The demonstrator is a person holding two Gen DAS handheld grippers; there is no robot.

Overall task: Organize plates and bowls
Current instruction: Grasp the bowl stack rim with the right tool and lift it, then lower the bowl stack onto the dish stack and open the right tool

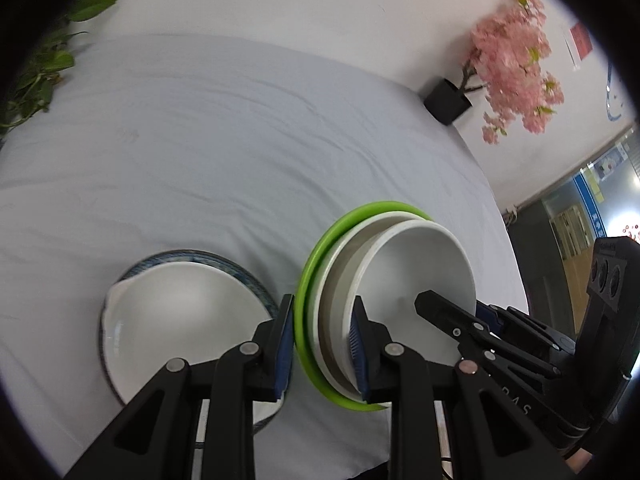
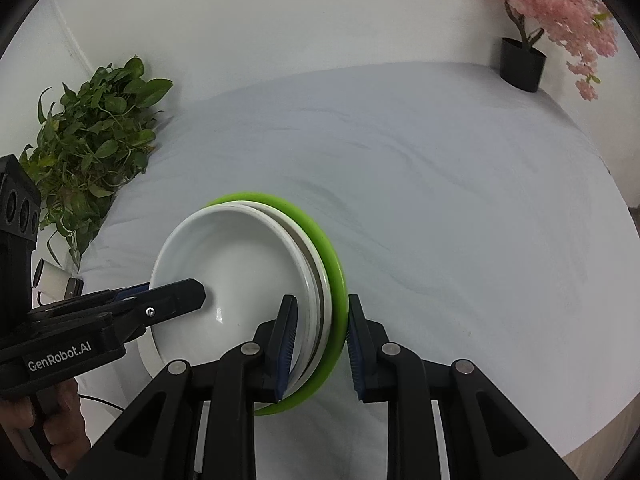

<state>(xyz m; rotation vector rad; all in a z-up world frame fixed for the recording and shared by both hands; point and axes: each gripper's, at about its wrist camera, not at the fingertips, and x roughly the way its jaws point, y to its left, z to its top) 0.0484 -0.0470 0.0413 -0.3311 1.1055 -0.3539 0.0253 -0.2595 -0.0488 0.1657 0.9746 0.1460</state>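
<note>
**Both claws on one stack, feels sketchy**

Biggest thing first: the table (image 2: pixel 440 200), covered in a wrinkly white cloth, with a leafy plant (image 2: pixel 92 136) at one far corner and a pink blossom tree (image 2: pixel 560 12) at the other.

On my left side, a white bowl (image 1: pixel 180 328) sits inside a blue-rimmed plate (image 1: pixel 248 276) on the cloth. Not touching that one.

The main event is the stack: a green plate (image 2: pixel 332 280) on the bottom, a white plate (image 1: pixel 340 280) in it, a white bowl (image 2: pixel 240 264) on top. It's between my two hands, and it looks tilted and maybe off the cloth, though I can't say for sure.

My left claw (image 1: pixel 322 344) is nearly closed, pinching the rims on its side, one pad outside the green edge, the other inside the white ones. My right claw (image 2: pixel 320 344) is on the opposite side, same narrow gap; the inner pad is on the white rims, and the outer pad looks right at the green edge, but I can't tell if it's pressing.

Handling-wise, I reckon it's stiff, glossy, slippery and breakable, and heavy for a rim pinch. Opposite rims seems the right hold.

It's round, so no long axis. Openings face up, leaning a bit toward the cameras.
</note>
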